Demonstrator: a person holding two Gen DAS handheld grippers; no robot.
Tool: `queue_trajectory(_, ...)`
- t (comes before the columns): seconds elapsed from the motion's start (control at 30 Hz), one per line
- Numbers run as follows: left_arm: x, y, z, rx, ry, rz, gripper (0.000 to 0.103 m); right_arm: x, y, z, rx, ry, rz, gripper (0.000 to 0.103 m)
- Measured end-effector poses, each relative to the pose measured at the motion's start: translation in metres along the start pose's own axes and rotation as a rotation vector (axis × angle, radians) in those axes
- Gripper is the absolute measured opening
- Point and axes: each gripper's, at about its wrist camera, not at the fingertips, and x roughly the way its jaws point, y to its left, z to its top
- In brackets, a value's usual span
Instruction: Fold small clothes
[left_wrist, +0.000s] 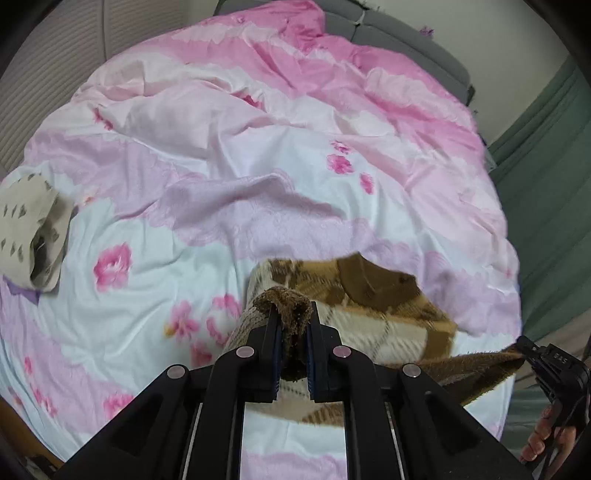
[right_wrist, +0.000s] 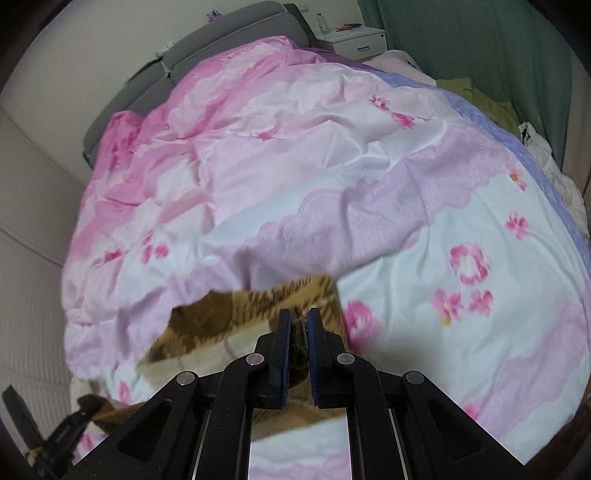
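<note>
A brown and cream checked knit garment (left_wrist: 369, 302) hangs over the pink flowered quilt (left_wrist: 240, 155), lifted by both grippers. My left gripper (left_wrist: 293, 314) is shut on its brown ribbed edge, which bunches between the pads. My right gripper (right_wrist: 298, 321) is shut on another brown edge of the same garment (right_wrist: 251, 314). The right gripper also shows in the left wrist view (left_wrist: 528, 350) at the lower right, pinching a stretched corner. The left gripper shows in the right wrist view (right_wrist: 79, 410) at the lower left. The garment's lower part is hidden behind the gripper bodies.
A beige patterned cloth (left_wrist: 33, 236) lies on the quilt at the left. A grey headboard (right_wrist: 221, 40) is at the far end, a white nightstand (right_wrist: 354, 40) beside it. Green curtains (left_wrist: 546, 177) hang to the right. Yellow and white cloths (right_wrist: 491, 103) lie at the bed's right edge.
</note>
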Motion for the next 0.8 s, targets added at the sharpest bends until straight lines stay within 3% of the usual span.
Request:
queue_trajectory(0.27,0.079,0.007,0.036,-0.052,0.100,0.082,0.013,0.073,0.013,0.039,-0.017,0.073,-0.053,0.009)
queue_trajectory(0.47,0.104,0.007,0.054,-0.086,0.119,0.112,0.015,0.111,0.025,0.062,-0.053,0.087,-0.095,0.009)
queue_trajectory(0.53,0.105,0.007,0.061,-0.091,0.097,0.134,0.020,0.117,0.030,0.070,-0.072,0.081,-0.121,0.010)
queue_trajectory(0.63,0.094,0.005,0.069,-0.032,0.028,0.218,0.053,0.119,0.044,0.078,-0.156,0.089,-0.124,0.025)
queue_trajectory(0.67,0.088,0.005,0.070,-0.004,-0.001,0.235,0.065,0.117,0.047,0.080,-0.173,0.083,-0.141,0.038)
queue_trajectory(0.7,0.080,0.003,0.069,0.046,-0.034,0.233,0.065,0.112,0.051,0.079,-0.197,0.060,-0.150,0.052)
queue_trajectory(0.77,0.070,-0.001,0.065,0.171,-0.067,0.217,0.070,0.103,0.055,0.075,-0.249,0.028,-0.142,0.062)
queue_trajectory(0.8,0.068,-0.004,0.062,0.230,-0.074,0.209,0.070,0.098,0.058,0.070,-0.288,0.018,-0.143,0.063)
